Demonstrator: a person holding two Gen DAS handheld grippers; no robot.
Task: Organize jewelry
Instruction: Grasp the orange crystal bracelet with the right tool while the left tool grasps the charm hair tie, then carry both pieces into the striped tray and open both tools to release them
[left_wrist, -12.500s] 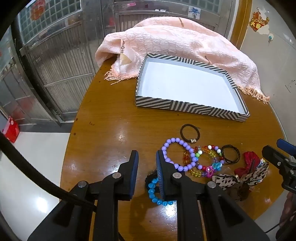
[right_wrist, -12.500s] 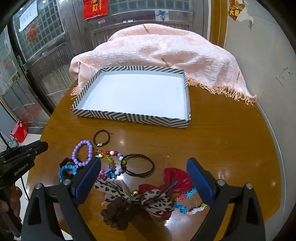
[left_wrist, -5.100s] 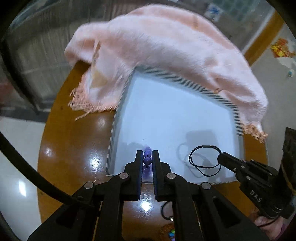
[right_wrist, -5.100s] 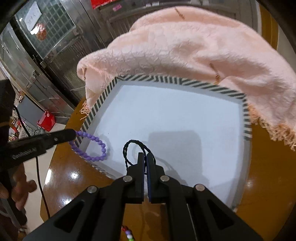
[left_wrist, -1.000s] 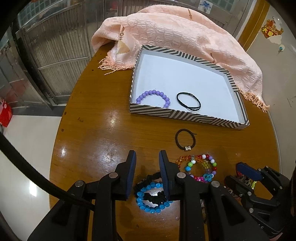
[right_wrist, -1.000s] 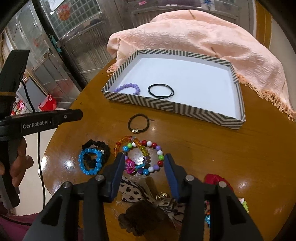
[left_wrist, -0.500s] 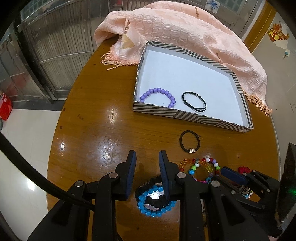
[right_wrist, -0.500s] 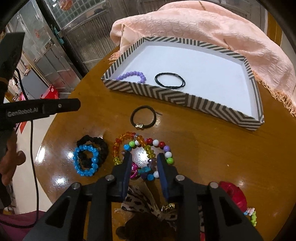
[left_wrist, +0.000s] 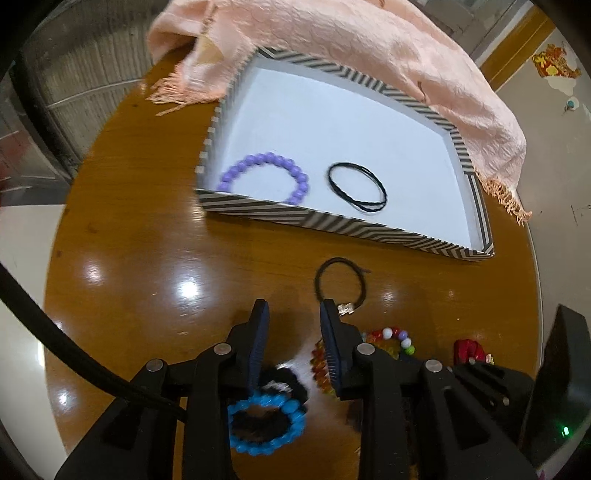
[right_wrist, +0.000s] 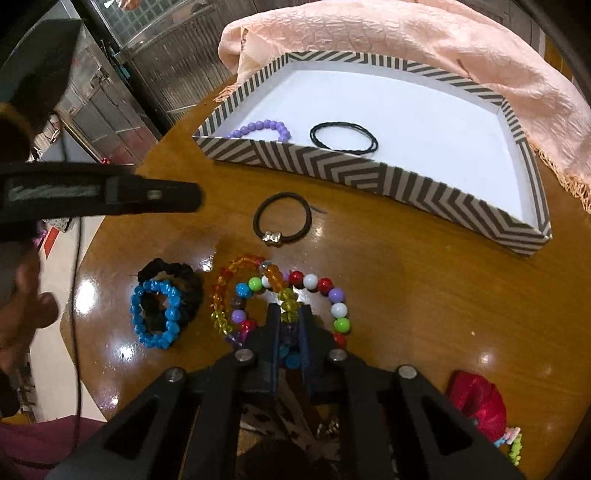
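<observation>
A striped tray (left_wrist: 347, 225) (right_wrist: 369, 173) holds a purple bead bracelet (left_wrist: 266, 177) (right_wrist: 262, 129) and a thin black cord loop (left_wrist: 356, 186) (right_wrist: 343, 137). On the table lie a black hair tie with a metal charm (right_wrist: 282, 218) (left_wrist: 340, 286), a blue bead bracelet on a black scrunchie (right_wrist: 159, 314) (left_wrist: 266, 424), an amber crystal bracelet (right_wrist: 225, 291) and a multicolour bead bracelet (right_wrist: 317, 291). My right gripper (right_wrist: 288, 314) is nearly shut around beads of the colourful bracelets. My left gripper (left_wrist: 293, 314) is open above the blue bracelet.
A pink shawl (left_wrist: 351, 48) (right_wrist: 406, 40) drapes over the tray's far side. A red scrunchie (right_wrist: 476, 402), a leopard bow (right_wrist: 266, 417) and a small flower bracelet (right_wrist: 511, 443) lie near the table's front edge. Metal doors (right_wrist: 122, 74) stand behind.
My right gripper has lowered onto the colourful bracelets and its jaws have narrowed onto the beads. My left gripper has moved forward and down over the blue bracelet, still open.
</observation>
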